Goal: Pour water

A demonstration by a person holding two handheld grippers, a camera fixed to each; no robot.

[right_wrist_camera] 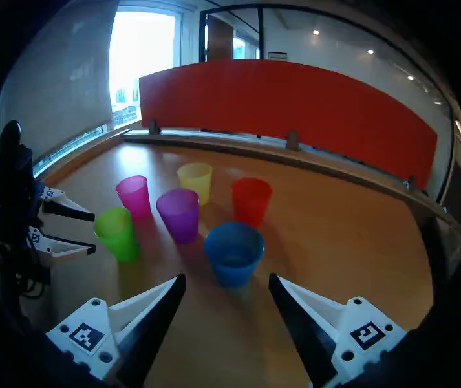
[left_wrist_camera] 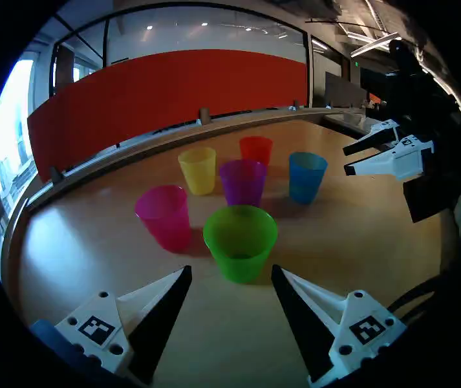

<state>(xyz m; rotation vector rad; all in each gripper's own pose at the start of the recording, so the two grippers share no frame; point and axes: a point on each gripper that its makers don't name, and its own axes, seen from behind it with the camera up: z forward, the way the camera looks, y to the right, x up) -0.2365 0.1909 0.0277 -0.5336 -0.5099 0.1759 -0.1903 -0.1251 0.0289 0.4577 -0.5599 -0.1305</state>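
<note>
Six cups [left_wrist_camera: 243, 181] cluster on the wooden table [left_wrist_camera: 359, 239]; the blue cup [right_wrist_camera: 234, 252] may hold a little water. The left gripper [left_wrist_camera: 231, 270] and right gripper [right_wrist_camera: 227, 278] gape wide, empty. A red partition [left_wrist_camera: 165, 90] stands at the far edge.

Your left gripper [left_wrist_camera: 231, 268] lies low in the left gripper view, jaws spread wide; your right gripper [right_wrist_camera: 227, 277] lies low in the right gripper view, equally spread.
</note>
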